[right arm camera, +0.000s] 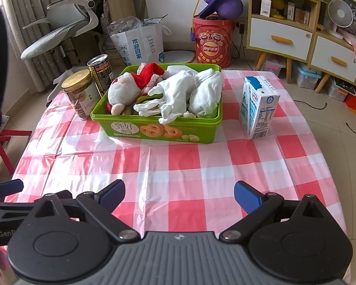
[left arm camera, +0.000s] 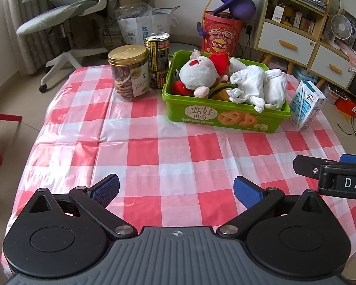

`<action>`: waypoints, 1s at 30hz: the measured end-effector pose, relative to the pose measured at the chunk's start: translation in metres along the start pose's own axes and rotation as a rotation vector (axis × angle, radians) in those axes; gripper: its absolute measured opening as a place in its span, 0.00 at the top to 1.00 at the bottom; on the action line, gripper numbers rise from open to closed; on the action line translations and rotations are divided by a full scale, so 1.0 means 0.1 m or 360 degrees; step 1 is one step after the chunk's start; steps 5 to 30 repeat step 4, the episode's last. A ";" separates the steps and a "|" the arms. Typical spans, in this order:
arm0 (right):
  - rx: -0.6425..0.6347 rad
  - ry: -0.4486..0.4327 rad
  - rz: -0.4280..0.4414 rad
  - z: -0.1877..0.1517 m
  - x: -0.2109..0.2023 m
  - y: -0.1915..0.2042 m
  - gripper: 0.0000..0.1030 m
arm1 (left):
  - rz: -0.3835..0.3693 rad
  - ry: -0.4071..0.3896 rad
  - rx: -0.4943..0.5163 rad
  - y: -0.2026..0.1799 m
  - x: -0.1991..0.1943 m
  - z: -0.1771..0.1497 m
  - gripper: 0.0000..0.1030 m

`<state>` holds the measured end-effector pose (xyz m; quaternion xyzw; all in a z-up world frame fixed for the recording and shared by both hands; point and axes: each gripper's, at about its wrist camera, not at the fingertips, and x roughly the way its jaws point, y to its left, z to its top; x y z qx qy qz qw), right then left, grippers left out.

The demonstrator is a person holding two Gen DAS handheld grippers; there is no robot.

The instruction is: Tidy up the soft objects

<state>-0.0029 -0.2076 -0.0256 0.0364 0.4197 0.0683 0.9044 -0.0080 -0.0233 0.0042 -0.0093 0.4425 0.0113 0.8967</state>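
A plush toy [left arm camera: 197, 73] and white cloths [left arm camera: 256, 85] are seen piled in the green tin [left arm camera: 225, 118] near the table's [left arm camera: 154, 152] far edge; both the left hand-held gripper [left arm camera: 175, 190] and the right hand-held gripper [right arm camera: 179, 196] are held released and empty over the near edge.

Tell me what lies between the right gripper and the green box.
Only bare checked tablecloth lies between the right gripper and the green box, seen in the right wrist view.

red-and-white checked tablecloth [left arm camera: 154, 147]; green tin [left arm camera: 225, 118]; white-and-red plush [left arm camera: 197, 73]; white cloth [left arm camera: 256, 83]; blue-and-white carton [left arm camera: 306, 106].
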 end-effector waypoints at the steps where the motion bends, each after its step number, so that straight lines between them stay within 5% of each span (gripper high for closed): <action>1: -0.0001 0.0000 0.0001 0.00 0.00 0.00 0.18 | -0.0005 0.0000 0.0001 0.00 0.00 0.00 0.05; 30: -0.0001 0.0008 0.0005 -0.01 0.02 0.00 0.18 | -0.0019 0.0018 -0.0003 0.00 0.03 0.00 0.05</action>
